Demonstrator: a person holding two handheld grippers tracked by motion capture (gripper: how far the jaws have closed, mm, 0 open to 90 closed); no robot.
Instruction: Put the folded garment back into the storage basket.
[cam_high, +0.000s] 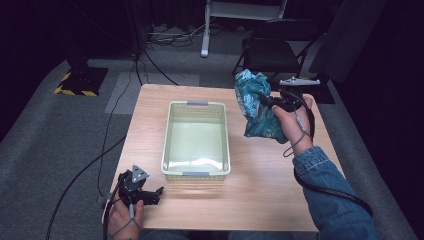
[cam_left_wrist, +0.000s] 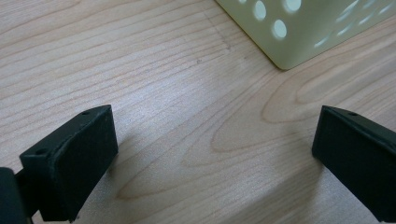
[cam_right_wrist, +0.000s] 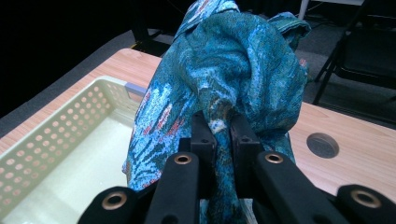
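A person seated at a light wooden table (cam_high: 260, 175) works with a black two-jaw gripper in each hand. The right gripper (cam_high: 270, 101), raised above the table's far right area, is clamped on a crumpled teal cloth with a blue, white and red pattern (cam_high: 257, 107); in the right gripper view the jaws stand nearly together with a fold of the cloth (cam_right_wrist: 233, 70) pinched between them, the rest of the fabric bunching above and hanging below. The cloth hangs just right of a pale green perforated plastic basket (cam_high: 170, 135), which sits at the middle of the table with nothing visible inside it. Whether the cloth's lower edge touches the tabletop is hard to tell from above. The left gripper (cam_high: 150, 195) rests low at the table's near left corner, its jaws spread wide with nothing between them; the left gripper view shows bare wood grain between the two pads and a corner of the basket (cam_left_wrist: 299, 32) just ahead. A denim sleeve (cam_high: 330, 190) covers the right forearm. A dark folding chair (cam_high: 272, 50) stands beyond the table on grey carpet.
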